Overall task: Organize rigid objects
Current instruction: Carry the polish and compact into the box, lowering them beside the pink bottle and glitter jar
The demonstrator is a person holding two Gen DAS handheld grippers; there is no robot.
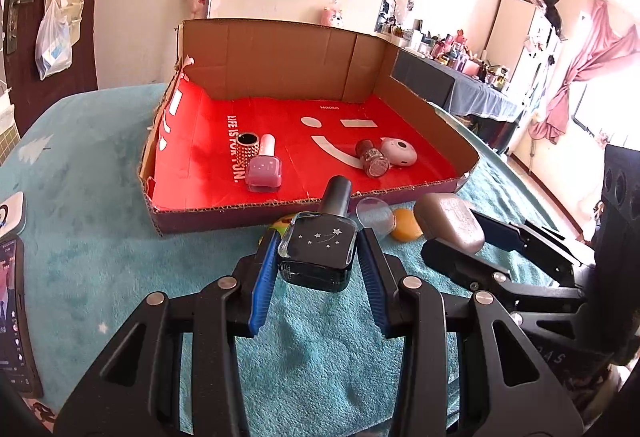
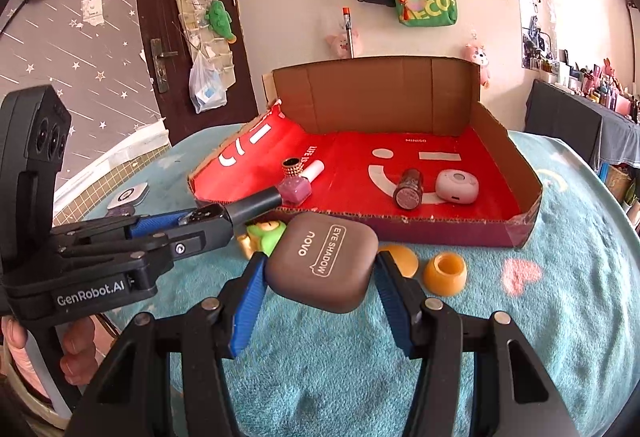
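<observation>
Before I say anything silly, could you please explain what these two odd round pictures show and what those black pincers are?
No robot here: a person holds a two-fingered tool in each hand, and a wide-angle camera on each looks forward along its fingers. One picture is from the left tool, the other from the right.

The left claw grips a dark nail polish bottle with stars on it. The right claw grips a brown eye shadow case. Each also shows at the edge of the other's picture.

Both hang over a teal blanket. Ahead lies a shallow cardboard tray with a red floor, holding a pink polish bottle, a studded ring, a glittery bottle and a small pale pink case. On the blanket before the tray lie two orange pieces and a green toy.
</observation>
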